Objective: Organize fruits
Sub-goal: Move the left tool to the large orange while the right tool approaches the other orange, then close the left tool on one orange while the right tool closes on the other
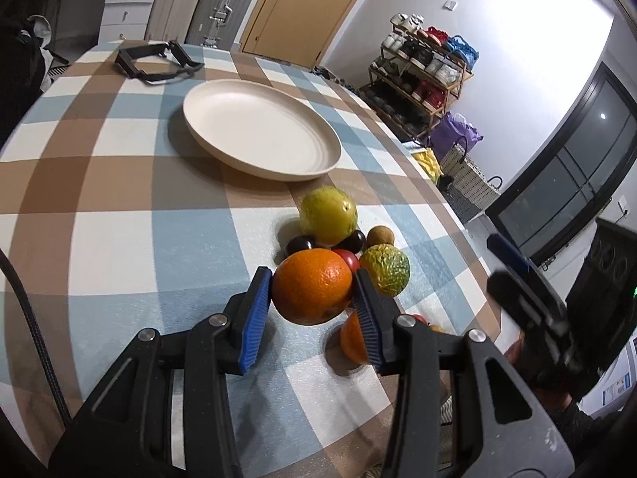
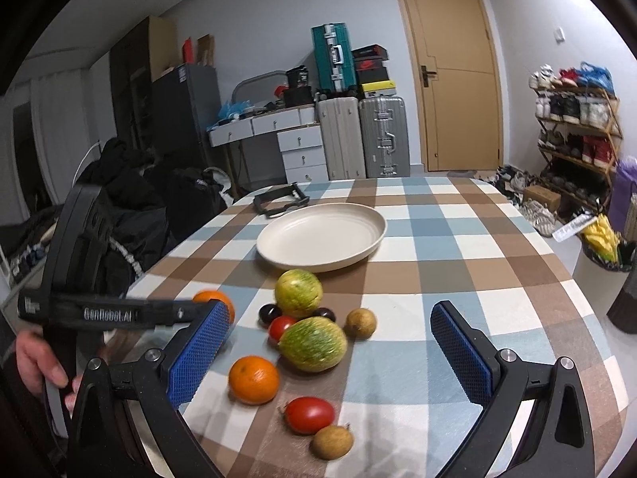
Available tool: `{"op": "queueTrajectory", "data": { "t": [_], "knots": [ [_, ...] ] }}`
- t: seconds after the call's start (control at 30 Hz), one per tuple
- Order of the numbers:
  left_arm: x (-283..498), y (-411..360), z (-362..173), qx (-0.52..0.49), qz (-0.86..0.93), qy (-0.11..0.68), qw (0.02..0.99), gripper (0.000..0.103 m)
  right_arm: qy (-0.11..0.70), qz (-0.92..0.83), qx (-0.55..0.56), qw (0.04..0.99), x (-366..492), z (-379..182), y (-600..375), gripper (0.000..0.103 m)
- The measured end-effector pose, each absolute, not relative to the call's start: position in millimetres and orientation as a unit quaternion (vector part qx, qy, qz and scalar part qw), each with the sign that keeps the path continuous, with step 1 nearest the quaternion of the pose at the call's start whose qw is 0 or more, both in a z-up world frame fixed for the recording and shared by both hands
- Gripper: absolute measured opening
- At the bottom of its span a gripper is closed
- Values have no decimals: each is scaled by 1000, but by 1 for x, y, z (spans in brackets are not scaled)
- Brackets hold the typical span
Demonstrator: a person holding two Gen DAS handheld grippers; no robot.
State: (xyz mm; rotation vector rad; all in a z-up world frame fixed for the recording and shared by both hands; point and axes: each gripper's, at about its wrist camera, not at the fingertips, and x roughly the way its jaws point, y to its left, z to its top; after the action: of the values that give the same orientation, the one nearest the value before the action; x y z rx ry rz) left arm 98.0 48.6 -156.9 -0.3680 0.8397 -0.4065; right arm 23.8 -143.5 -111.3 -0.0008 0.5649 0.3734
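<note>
Left gripper [image 1: 312,288] clamps an orange [image 1: 312,285]; right gripper [image 2: 330,352] gapes wide, empty.

Between my left gripper [image 1: 314,298], clamped on orange [image 1: 312,286], and plate [image 1: 260,135] I saw fruit cluster blocking straight path: big yellow-green fruit [image 1: 328,215], dark plums [image 1: 299,245] beside it. Left of cluster, tablecloth [image 1: 119,219] was bare up to plate. Black frame [image 1: 153,59] lay beyond plate. Right gripper [image 2: 330,354] hung wide open above second orange [image 2: 254,379].
</note>
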Motion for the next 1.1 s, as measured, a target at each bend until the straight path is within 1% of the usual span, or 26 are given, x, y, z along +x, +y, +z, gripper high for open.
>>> {"op": "queueTrajectory", "data": {
  "t": [0.27,0.6,0.7,0.83,0.97,1.03,1.1],
  "knots": [
    [86,66,-147,-181,-185,386,885,39,278,201,-73,936,0,-124,-106,103],
    [73,83,-144,-188,-171,379,890,39,270,202,-206,919,-16,-154,-53,103],
    [71,86,-144,-190,-167,379,890,39,272,202,-228,913,-14,-161,-46,103],
    [69,90,-145,-193,-164,380,890,39,286,203,-227,908,-9,-167,-43,102],
    [70,91,-148,-194,-163,382,889,39,300,205,-218,906,-4,-171,-44,96],
    [71,91,-149,-194,-162,384,888,39,308,203,-213,905,0,-173,-45,89],
    [71,91,-150,-195,-162,385,887,39,323,205,-209,900,6,-177,-46,73]
  ]
}}
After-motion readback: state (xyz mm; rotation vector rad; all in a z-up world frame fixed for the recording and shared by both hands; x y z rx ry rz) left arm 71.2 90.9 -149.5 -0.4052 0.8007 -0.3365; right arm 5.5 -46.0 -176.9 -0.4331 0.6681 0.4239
